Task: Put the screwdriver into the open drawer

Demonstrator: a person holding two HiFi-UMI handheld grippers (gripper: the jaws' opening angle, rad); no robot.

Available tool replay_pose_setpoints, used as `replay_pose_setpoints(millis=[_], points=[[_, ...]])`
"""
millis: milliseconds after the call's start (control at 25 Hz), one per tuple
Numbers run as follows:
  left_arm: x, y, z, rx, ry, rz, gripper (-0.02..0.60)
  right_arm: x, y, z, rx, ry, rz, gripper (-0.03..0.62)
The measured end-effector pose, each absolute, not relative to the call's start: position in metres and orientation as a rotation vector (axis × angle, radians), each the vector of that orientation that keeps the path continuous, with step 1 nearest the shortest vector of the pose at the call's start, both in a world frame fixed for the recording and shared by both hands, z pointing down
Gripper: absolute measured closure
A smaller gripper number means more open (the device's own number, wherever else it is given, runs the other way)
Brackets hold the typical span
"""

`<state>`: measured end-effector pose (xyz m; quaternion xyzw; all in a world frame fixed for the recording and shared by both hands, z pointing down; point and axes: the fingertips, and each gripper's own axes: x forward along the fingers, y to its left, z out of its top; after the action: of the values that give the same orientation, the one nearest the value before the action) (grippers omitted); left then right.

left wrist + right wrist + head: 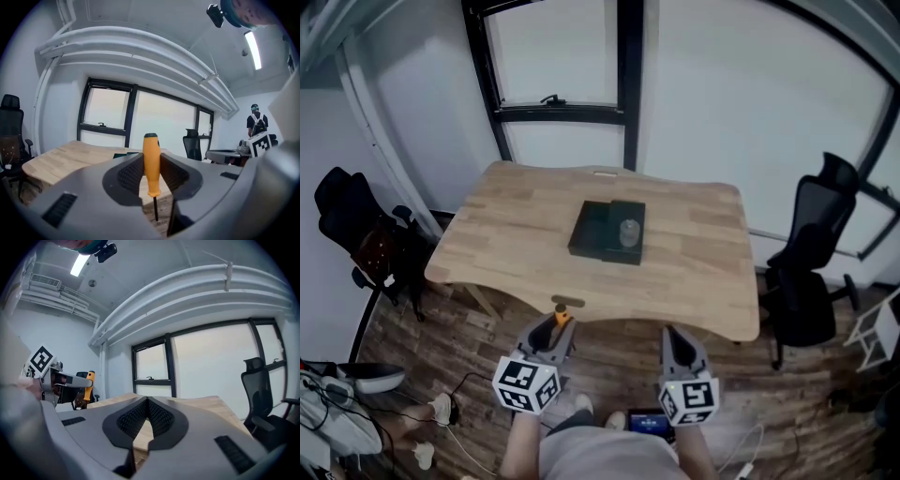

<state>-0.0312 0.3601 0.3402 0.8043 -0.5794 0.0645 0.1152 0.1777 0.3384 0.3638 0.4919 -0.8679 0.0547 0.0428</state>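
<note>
Nearest me, my left gripper (556,328) clamps the screwdriver (151,164) upright by its orange handle; my right gripper (678,345) is closed, empty. The smooth handle may pivot loose on the reach to the far drawer (608,231)

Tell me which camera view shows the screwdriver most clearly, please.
The left gripper view: the screwdriver stands upright, orange handle clamped between the fingers, dark shaft pointing down. The head view shows only an orange tip; the right gripper view shows it small, far left.
</note>
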Motion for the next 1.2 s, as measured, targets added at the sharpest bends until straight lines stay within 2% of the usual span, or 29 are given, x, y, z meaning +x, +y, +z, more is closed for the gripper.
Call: replay_pose_setpoints(millis=[680, 1200], points=[[-0.022, 0.311, 0.355, 2.345, -1.658, 0.174, 0.474, 0.185, 0.297, 0.371, 1.489, -2.644, 0.170, 0.597], [-0.043, 0.202, 0.374, 2.351, -1.598, 0.195, 0.474, 0.172, 0.202, 0.383, 1.535, -2.572, 0.193, 0.597]])
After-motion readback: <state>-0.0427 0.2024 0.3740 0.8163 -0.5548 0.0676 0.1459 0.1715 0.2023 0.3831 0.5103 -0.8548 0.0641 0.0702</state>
